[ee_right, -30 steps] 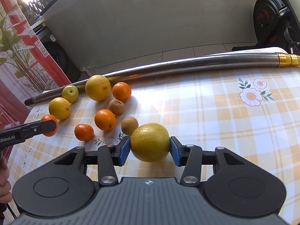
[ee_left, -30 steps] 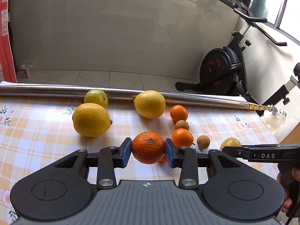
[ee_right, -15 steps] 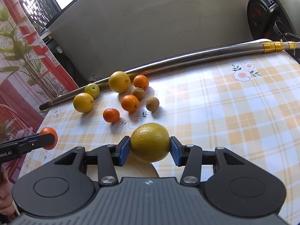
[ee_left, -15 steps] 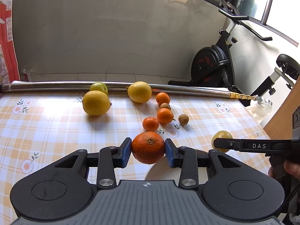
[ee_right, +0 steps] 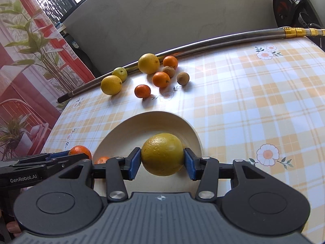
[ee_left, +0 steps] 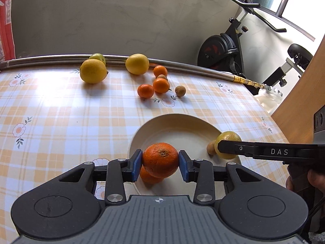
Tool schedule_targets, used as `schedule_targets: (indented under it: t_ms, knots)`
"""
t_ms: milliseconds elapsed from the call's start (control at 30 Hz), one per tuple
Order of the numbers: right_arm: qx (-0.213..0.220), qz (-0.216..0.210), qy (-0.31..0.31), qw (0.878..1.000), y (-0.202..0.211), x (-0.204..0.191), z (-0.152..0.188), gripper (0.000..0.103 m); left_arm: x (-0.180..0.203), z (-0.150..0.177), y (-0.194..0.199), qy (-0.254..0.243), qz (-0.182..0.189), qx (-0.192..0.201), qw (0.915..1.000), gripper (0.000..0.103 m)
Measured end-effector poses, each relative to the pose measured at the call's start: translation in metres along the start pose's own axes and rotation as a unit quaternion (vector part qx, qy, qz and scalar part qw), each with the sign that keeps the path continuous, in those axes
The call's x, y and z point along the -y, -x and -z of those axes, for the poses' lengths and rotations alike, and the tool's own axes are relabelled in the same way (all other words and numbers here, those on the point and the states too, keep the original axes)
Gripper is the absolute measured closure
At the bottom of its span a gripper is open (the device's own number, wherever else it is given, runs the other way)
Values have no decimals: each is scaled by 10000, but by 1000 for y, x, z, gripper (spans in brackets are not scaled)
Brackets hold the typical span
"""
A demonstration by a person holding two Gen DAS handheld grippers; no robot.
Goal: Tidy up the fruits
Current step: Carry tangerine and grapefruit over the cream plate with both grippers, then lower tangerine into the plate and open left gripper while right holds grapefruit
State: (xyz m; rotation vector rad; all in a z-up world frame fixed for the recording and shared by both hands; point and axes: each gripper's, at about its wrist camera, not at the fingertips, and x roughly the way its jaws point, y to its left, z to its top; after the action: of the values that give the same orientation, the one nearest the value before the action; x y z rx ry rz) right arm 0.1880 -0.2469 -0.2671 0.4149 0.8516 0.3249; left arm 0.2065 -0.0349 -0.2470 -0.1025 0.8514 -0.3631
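Note:
My left gripper (ee_left: pixel 159 162) is shut on an orange (ee_left: pixel 159 159) and holds it above the near part of a cream plate (ee_left: pixel 182 122). A second orange (ee_left: pixel 148 177) lies on the plate just under it. My right gripper (ee_right: pixel 162 160) is shut on a yellow-green citrus (ee_right: pixel 162 154) over the same plate (ee_right: pixel 142 122). In the left wrist view that citrus (ee_left: pixel 228 140) hangs at the plate's right rim, beside a small brown fruit (ee_left: pixel 211 147). Two lemons (ee_left: pixel 93 71), several small oranges (ee_left: pixel 161 85) and brown fruits (ee_left: pixel 180 91) lie at the table's far side.
A steel pole (ee_left: pixel 50 60) runs along the table's far edge behind the loose fruit. An exercise bike (ee_left: pixel 223 48) stands beyond the table, and a wooden panel (ee_left: pixel 300 101) is at its right. Plants and a red curtain (ee_right: pixel 30 50) are to the left.
Both grippers have drawn back from the loose fruit toward the near side, each still holding its fruit. The cream plate has come into view beneath them.

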Motion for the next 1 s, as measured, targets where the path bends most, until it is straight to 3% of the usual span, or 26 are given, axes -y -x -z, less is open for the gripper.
schedule_targets:
  t_ms: [333,733,1000]
  knots:
    - [-80,46,68,9999,5,-1,13,55,15,27,-7,-172,62,-339,9993,62]
    - [-263,113,258,9993,-12,-1,11,55,14,24,-25,-361,-245,-321,9985,62]
    - [-118,230,349,9991,-19,0,4,55,11,16,-36,-447,-498,-230,9975,62]
